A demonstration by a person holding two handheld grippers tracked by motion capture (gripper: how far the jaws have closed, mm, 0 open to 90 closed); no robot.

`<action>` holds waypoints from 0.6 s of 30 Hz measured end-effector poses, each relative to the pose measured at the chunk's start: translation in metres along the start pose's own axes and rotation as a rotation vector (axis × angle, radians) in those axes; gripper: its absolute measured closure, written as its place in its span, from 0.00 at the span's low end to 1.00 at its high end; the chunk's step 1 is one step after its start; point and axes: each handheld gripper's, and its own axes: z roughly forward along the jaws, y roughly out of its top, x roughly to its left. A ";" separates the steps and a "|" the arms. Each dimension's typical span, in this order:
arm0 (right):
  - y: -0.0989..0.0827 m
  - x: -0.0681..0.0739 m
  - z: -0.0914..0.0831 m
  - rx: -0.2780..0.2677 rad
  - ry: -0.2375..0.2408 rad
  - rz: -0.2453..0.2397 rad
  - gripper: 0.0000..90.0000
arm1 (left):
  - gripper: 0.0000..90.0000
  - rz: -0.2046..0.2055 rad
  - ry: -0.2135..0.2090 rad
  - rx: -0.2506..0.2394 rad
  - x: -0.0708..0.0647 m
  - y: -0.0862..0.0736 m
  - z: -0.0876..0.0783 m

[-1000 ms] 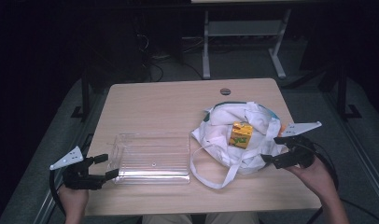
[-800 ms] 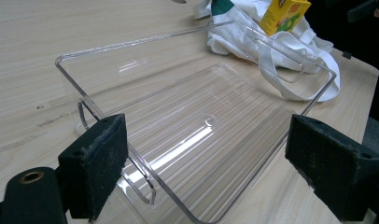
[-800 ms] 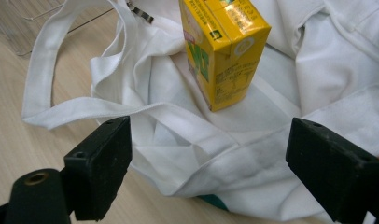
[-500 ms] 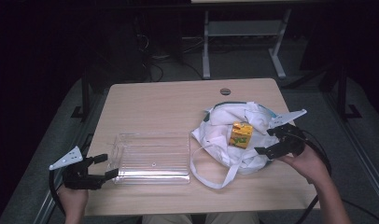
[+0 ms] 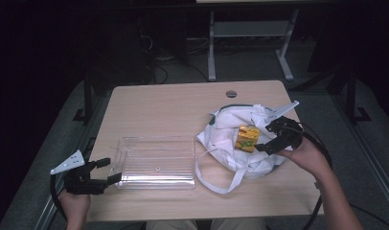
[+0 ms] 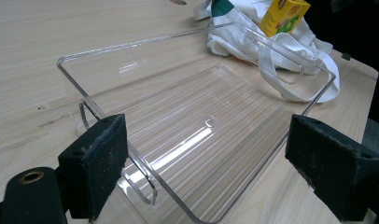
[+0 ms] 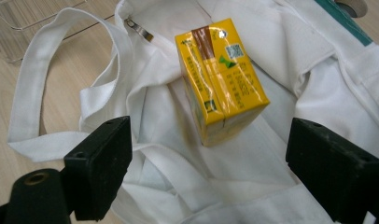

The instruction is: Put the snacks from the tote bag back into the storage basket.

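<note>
A yellow drink carton (image 5: 248, 138) (image 7: 221, 80) (image 6: 284, 15) lies on a crumpled white cloth bag (image 5: 231, 139) (image 7: 290, 60) at the table's right. My right gripper (image 5: 270, 138) (image 7: 208, 179) hovers open just right of the carton, jaws spread wide on either side of it, nothing between them. A clear plastic tray (image 5: 156, 162) (image 6: 192, 135) sits at the front left of the table, nothing in it. My left gripper (image 5: 108, 170) (image 6: 201, 163) stands open at the tray's left edge, jaws either side of that end.
The bag's long white handle (image 5: 216, 179) loops onto the wooden table (image 5: 173, 110) beside the tray. A round cable hole (image 5: 231, 94) sits near the far edge. Behind the table stand a metal frame (image 5: 250, 43) and cables on a dark floor.
My right gripper has moved left and up over the bag, closing in on the yellow carton. The left gripper and the tray have stayed put.
</note>
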 end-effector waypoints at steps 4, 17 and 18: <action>0.009 -0.002 0.005 0.019 0.000 -0.018 0.16 | 0.14 -0.002 0.001 -0.004 0.000 0.000 -0.001; 0.028 -0.006 0.021 0.065 0.017 -0.070 0.21 | 0.14 -0.008 0.001 -0.010 0.001 -0.001 -0.001; 0.028 -0.006 0.021 0.065 0.017 -0.070 0.21 | 0.14 -0.009 0.001 -0.011 0.001 -0.001 -0.001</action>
